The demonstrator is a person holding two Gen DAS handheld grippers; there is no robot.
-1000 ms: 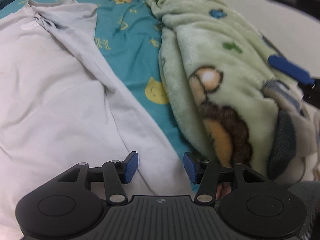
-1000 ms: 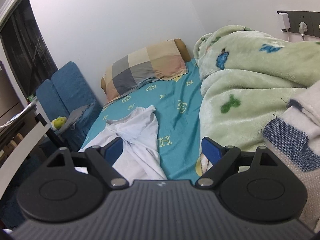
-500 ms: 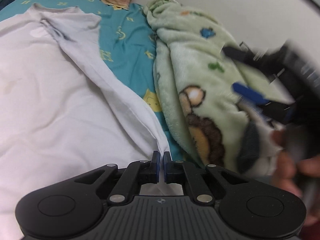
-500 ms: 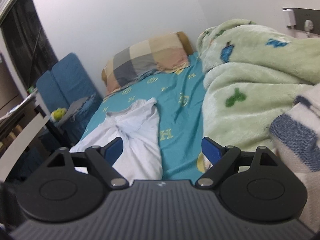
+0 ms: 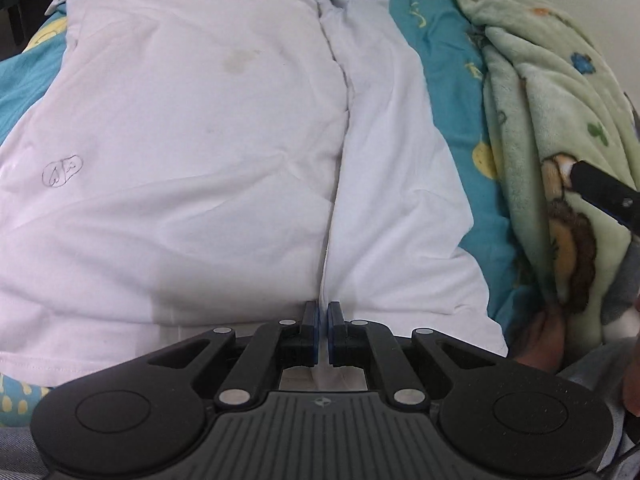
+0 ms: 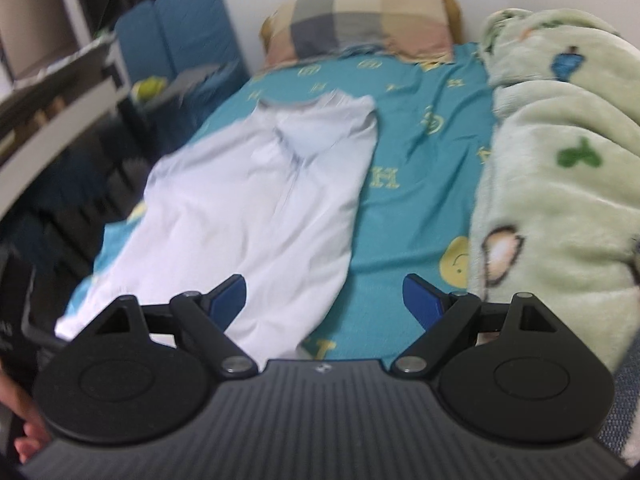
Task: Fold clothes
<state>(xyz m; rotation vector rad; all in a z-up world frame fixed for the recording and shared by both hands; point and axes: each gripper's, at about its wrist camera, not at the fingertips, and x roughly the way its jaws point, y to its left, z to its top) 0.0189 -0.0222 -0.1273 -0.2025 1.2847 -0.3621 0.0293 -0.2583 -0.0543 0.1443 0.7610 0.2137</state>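
Note:
A white T-shirt (image 5: 200, 152) lies spread on the teal bed sheet (image 5: 452, 92), collar at the far end. Its right side is folded over along a lengthwise crease. My left gripper (image 5: 323, 314) is shut on the shirt's near hem at that crease. The shirt also shows in the right wrist view (image 6: 256, 192). My right gripper (image 6: 325, 296) is open and empty, held above the sheet beside the shirt's near right edge. Part of the right gripper (image 5: 604, 196) shows at the right edge of the left wrist view.
A bunched pale green fleece blanket (image 6: 560, 168) fills the bed's right side. A checked pillow (image 6: 360, 20) lies at the head. A blue chair (image 6: 180, 36) and shelving (image 6: 48, 80) stand left of the bed. A small drawn logo (image 5: 62, 168) marks the shirt.
My left gripper shut on the shirt's hem and carried it left, folding the right side over the body. My right gripper moved down and left toward the shirt, still open.

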